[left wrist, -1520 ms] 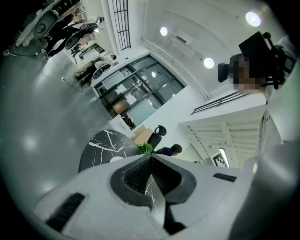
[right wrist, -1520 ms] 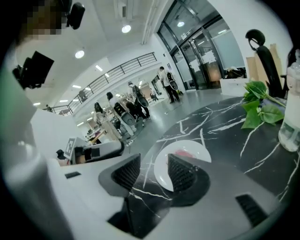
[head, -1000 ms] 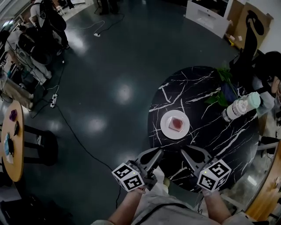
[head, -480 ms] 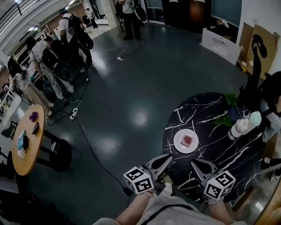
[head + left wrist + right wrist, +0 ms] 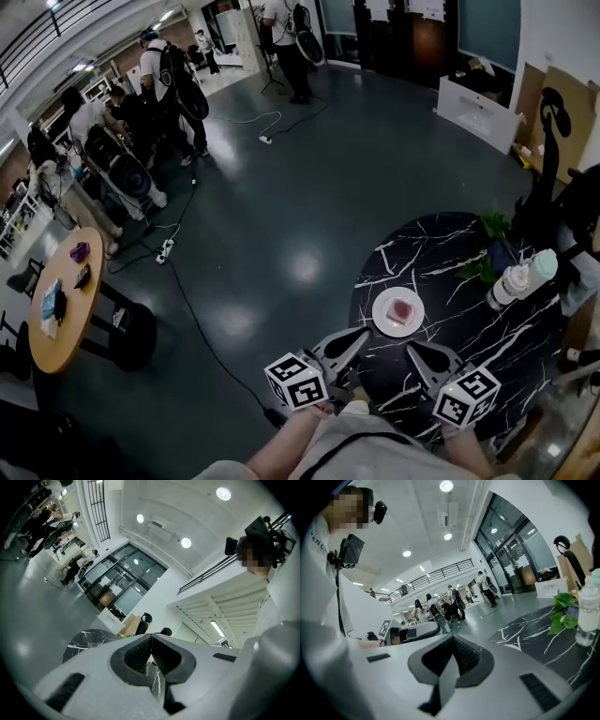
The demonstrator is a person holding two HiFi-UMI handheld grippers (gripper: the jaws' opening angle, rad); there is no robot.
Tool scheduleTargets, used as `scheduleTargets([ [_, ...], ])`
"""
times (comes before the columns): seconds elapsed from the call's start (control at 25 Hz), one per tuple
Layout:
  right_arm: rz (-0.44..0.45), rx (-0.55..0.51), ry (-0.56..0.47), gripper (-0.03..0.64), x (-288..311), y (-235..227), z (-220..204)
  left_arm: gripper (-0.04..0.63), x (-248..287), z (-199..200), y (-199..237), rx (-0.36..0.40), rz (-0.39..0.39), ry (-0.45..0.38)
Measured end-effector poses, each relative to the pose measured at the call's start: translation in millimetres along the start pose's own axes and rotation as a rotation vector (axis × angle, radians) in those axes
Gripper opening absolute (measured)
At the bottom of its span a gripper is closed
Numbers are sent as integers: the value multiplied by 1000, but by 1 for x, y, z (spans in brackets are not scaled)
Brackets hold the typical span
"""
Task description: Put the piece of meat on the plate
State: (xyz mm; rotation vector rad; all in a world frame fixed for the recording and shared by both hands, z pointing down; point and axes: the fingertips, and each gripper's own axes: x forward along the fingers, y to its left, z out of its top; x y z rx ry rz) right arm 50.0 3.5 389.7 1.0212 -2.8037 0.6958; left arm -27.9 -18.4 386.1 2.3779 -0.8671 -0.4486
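Observation:
A pink piece of meat lies on a white plate on the round black marble table. Both grippers hover at the table's near edge, short of the plate and apart from it. My left gripper is shut with nothing in it; in the left gripper view its jaws meet at the tips. My right gripper is shut and empty too, its jaws pressed together in the right gripper view. Neither gripper view shows the plate.
Two pale bottles and a green plant stand at the table's far right; one bottle and the plant also show in the right gripper view. A round wooden table, a cable and several people are across the dark floor.
The head view has lifted and pulled back, so table and plate look smaller and more of the room shows. Both grippers have risen slightly. The meat stays on the plate.

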Motion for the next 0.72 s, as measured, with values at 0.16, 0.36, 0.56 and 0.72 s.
scheduleTargets([
  [0.16, -3, 12, -1, 14, 0, -2, 0, 9, 1, 1, 2, -1, 0, 4],
  [0.36, -7, 11, -2, 14, 5, -6, 0, 9, 6, 2, 8, -1, -6, 9],
  [0.56, -13, 23, 16, 14, 10, -10, -5, 9, 8, -2, 15, -18, -1, 19],
  [0.72, -13, 25, 38, 14, 14, -16, -11, 9, 8, -8, 25, -36, 16, 24],
])
